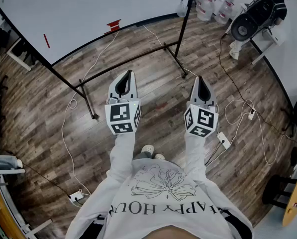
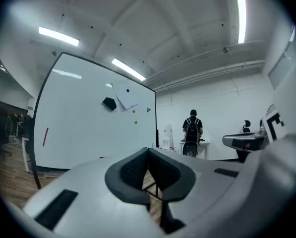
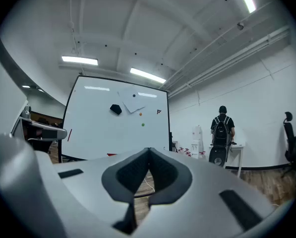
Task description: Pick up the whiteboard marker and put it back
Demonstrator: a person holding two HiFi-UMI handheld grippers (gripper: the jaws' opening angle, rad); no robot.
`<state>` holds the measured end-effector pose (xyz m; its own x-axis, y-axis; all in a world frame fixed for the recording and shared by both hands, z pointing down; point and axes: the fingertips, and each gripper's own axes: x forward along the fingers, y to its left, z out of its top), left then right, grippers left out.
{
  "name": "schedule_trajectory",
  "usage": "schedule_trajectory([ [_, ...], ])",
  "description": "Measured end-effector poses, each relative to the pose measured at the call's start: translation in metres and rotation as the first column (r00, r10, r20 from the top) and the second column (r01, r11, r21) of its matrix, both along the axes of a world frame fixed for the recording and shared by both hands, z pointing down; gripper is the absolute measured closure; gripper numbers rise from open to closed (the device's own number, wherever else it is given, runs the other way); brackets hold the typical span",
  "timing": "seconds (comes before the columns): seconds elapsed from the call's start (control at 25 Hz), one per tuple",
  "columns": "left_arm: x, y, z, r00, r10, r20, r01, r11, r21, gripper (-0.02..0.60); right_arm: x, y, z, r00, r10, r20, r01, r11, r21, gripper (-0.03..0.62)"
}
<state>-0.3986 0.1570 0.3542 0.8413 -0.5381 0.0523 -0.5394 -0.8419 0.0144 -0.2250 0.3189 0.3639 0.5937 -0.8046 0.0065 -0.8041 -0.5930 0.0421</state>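
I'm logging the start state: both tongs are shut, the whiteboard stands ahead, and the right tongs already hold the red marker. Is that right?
Not quite. The right tongs are shut but empty; the red marker sits on the whiteboard near its left edge, as the right gripper view shows. The rest holds: the left tongs are shut too.

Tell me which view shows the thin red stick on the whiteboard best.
Left gripper view: the red stick stands face-on against the whiteboard, unobstructed. The head view shows it foreshortened from above; the right gripper view shows it smaller.
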Motion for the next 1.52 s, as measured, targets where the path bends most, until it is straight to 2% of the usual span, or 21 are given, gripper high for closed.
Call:
schedule_trajectory([
  [0.44,0.004,-0.012,0.004,1.0,-0.001,0.005,0.001,1.0,0.002,0.575,0.003,-0.014,0.004,1.0,-0.003,-0.003,0.003,1.0,-0.004,0.591],
  [1.0,0.024,-0.042,0.026,0.998,0.059,0.028,-0.058,0.998,-0.03,0.575,0.009,-0.041,0.03,0.998,0.037,0.049,-0.036,0.999,-0.024,0.591],
  [1.28,0.054,-0.062,0.039,0.997,0.074,0.038,-0.071,0.996,-0.054,0.575,0.035,-0.06,0.04,0.997,0.046,0.066,-0.043,0.998,-0.047,0.59],
  [1.52,0.106,-0.094,0.046,0.998,0.056,0.042,-0.054,0.997,-0.056,0.574,0.091,-0.092,0.044,0.998,0.034,0.056,-0.031,0.998,-0.055,0.589],
])
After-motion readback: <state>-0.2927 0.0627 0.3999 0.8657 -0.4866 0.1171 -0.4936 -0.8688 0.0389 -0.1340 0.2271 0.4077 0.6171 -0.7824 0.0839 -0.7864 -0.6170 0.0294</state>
